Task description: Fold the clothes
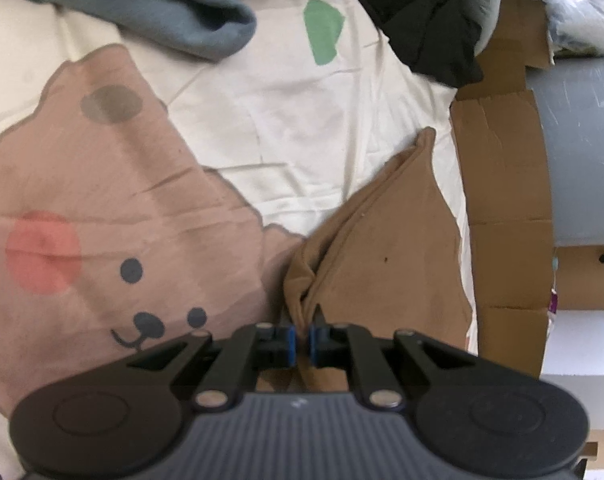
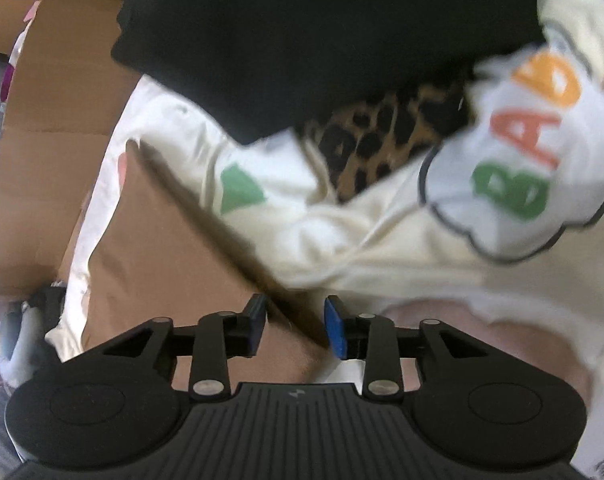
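Note:
A tan-brown garment (image 1: 382,248) lies partly folded on a cream sheet (image 1: 302,120), near the sheet's right edge. My left gripper (image 1: 305,340) is shut on a bunched fold at the garment's near end, the blue pads pinching the cloth. In the right wrist view the same garment (image 2: 161,232) spreads to the lower left. Its dark folded edge runs down between the fingers of my right gripper (image 2: 295,324). That gripper is open, with a gap on both sides of the cloth.
The sheet carries a pink-brown bear print (image 1: 101,200). A grey-blue garment (image 1: 161,12) and a black one (image 1: 422,20) lie at the far side. Cardboard (image 1: 502,200) borders the right edge. Leopard-print cloth (image 2: 382,140) and a lettered white patch (image 2: 522,140) lie ahead of the right gripper.

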`<state>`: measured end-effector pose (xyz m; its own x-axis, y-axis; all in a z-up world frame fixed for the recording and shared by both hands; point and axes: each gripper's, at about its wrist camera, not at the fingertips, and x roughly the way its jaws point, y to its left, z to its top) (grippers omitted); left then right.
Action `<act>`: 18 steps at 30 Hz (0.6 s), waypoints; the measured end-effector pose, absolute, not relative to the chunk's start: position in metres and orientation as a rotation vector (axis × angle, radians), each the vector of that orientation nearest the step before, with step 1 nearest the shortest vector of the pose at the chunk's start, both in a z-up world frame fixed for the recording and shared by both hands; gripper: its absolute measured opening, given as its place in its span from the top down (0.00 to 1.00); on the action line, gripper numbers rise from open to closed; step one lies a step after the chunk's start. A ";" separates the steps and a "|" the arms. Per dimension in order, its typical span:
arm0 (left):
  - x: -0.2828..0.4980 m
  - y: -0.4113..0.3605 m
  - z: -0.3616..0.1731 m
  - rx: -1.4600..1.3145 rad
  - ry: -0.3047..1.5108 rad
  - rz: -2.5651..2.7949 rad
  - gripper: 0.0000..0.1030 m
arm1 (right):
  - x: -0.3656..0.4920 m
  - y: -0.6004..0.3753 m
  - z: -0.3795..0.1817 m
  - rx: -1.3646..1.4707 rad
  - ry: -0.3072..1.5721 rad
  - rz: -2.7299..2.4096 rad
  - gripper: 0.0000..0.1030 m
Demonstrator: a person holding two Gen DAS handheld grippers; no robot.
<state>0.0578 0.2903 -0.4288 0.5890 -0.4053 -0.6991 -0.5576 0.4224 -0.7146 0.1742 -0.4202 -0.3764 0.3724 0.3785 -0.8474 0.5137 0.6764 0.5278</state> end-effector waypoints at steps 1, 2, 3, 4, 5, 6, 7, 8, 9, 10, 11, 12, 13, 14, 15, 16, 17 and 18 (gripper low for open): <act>0.058 0.290 -0.430 -1.181 0.996 0.117 0.93 | 0.178 -0.421 -0.373 0.863 1.230 -0.104 0.63; 0.058 0.290 -0.431 -1.177 0.995 0.117 0.93 | 0.183 -0.422 -0.370 0.845 1.228 -0.106 0.63; 0.058 0.290 -0.432 -1.171 0.996 0.117 0.93 | 0.187 -0.422 -0.366 0.825 1.225 -0.104 0.63; 0.058 0.290 -0.434 -1.164 0.997 0.118 0.93 | 0.193 -0.421 -0.361 0.800 1.219 -0.093 0.63; 0.058 0.289 -0.435 -1.158 0.998 0.119 0.92 | 0.200 -0.419 -0.356 0.780 1.210 -0.081 0.63; 0.057 0.289 -0.436 -1.153 0.999 0.119 0.91 | 0.206 -0.417 -0.352 0.767 1.195 -0.070 0.63; 0.057 0.289 -0.438 -1.150 1.001 0.119 0.91 | 0.211 -0.412 -0.350 0.758 1.179 -0.056 0.63; 0.056 0.289 -0.440 -1.153 0.997 0.118 0.90 | 0.216 -0.405 -0.347 0.751 1.163 -0.040 0.63; 0.055 0.289 -0.442 -1.156 0.993 0.116 0.90 | 0.221 -0.398 -0.348 0.752 1.161 -0.019 0.63; 0.054 0.289 -0.444 -1.160 0.989 0.114 0.90 | 0.227 -0.390 -0.350 0.760 1.169 0.005 0.62; 0.053 0.289 -0.446 -1.164 0.984 0.112 0.89 | 0.232 -0.381 -0.352 0.767 1.177 0.030 0.62; 0.052 0.289 -0.447 -1.168 0.980 0.111 0.89 | 0.236 -0.373 -0.353 0.762 1.183 0.055 0.62; 0.051 0.289 -0.449 -1.172 0.975 0.109 0.89 | 0.240 -0.364 -0.354 0.746 1.188 0.080 0.62; 0.051 0.290 -0.450 -1.172 0.974 0.103 0.88 | 0.243 -0.355 -0.355 0.730 1.193 0.105 0.62; 0.051 0.291 -0.451 -1.171 0.975 0.098 0.88 | 0.246 -0.347 -0.355 0.714 1.197 0.130 0.62; 0.051 0.292 -0.451 -1.170 0.976 0.092 0.88 | 0.249 -0.338 -0.356 0.697 1.202 0.155 0.62; 0.052 0.292 -0.452 -1.172 0.975 0.089 0.88 | 0.252 -0.330 -0.357 0.684 1.209 0.178 0.62; 0.052 0.293 -0.453 -1.174 0.975 0.086 0.88 | 0.254 -0.323 -0.359 0.673 1.220 0.201 0.62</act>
<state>0.0519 0.2931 -0.4525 0.6075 -0.4133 -0.6784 -0.5250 0.4319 -0.7333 0.2544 -0.3229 -0.3592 0.3534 0.4880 -0.7981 0.2060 0.7916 0.5752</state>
